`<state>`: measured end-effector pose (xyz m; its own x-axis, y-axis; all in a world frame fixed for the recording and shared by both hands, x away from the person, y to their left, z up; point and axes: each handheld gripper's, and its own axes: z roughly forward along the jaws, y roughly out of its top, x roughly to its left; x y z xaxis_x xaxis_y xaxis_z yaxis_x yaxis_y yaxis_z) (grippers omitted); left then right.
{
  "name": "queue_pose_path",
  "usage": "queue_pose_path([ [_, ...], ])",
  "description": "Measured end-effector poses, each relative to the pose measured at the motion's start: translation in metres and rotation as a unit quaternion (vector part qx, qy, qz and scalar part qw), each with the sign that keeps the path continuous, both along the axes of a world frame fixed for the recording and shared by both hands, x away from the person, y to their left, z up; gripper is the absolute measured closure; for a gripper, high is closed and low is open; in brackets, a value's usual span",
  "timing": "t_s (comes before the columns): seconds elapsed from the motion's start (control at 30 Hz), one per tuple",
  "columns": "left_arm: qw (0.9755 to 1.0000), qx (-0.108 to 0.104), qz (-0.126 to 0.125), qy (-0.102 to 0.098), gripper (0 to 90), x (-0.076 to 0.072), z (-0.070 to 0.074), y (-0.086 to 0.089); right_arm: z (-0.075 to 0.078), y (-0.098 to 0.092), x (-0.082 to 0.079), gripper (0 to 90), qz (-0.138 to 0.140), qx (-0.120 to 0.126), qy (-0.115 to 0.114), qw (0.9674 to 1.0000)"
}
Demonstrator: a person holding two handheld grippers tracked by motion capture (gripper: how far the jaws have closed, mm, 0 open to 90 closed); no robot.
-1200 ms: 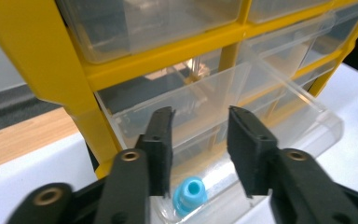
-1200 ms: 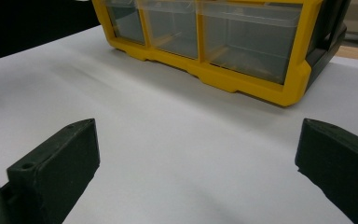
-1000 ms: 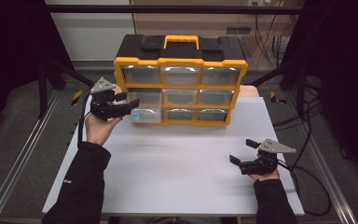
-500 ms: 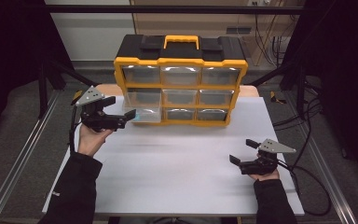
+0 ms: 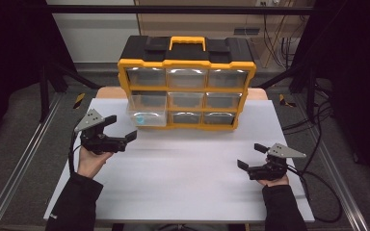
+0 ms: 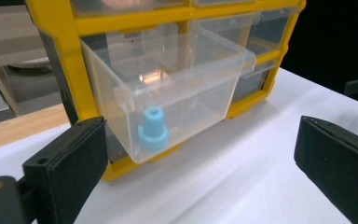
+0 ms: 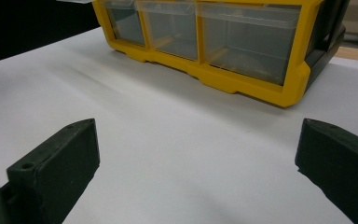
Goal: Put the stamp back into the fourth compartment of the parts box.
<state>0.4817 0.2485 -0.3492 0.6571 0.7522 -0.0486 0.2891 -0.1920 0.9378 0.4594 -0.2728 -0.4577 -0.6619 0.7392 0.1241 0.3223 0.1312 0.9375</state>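
Observation:
A yellow and black drawer organizer (image 5: 187, 62) stands at the back of the white table (image 5: 183, 178). Its clear left middle drawer (image 5: 147, 111) (image 6: 168, 88) is pulled out, and a small light blue stepped plastic part (image 6: 152, 130) (image 5: 139, 120) stands inside it. My left gripper (image 5: 120, 129) (image 6: 200, 168) is open and empty, held to the left of and in front of that drawer, apart from it. My right gripper (image 5: 249, 157) (image 7: 196, 172) rests open and empty near the front right of the table, facing the organizer's lower right drawers (image 7: 242, 39).
The organizer has a yellow carry handle (image 5: 187, 42) on top. Metal rails (image 5: 24, 159) run along both table sides, and cables (image 5: 318, 178) trail off the right edge. Bare white surface lies between the two grippers.
My left gripper has drawn back from the organizer toward the front left. The left middle drawer now stands pulled out. The right gripper has not moved.

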Motion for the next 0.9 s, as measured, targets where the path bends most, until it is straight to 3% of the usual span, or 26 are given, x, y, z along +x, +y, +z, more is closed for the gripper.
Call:
queue_pose_path([
  [0.4,0.9998,0.002,-0.003,0.018,2.4,-0.006,-0.044,0.011,0.0,0.0,0.0,0.2,0.001,0.0,0.001,1.0],
  [0.73,0.9994,0.005,-0.012,0.031,2.4,-0.011,-0.067,0.018,0.0,0.0,0.0,0.2,0.0,0.001,0.002,1.0],
  [0.9,0.9993,0.009,-0.011,0.034,2.4,-0.013,-0.073,0.02,0.0,0.0,0.0,0.2,0.001,0.002,0.002,1.0],
])
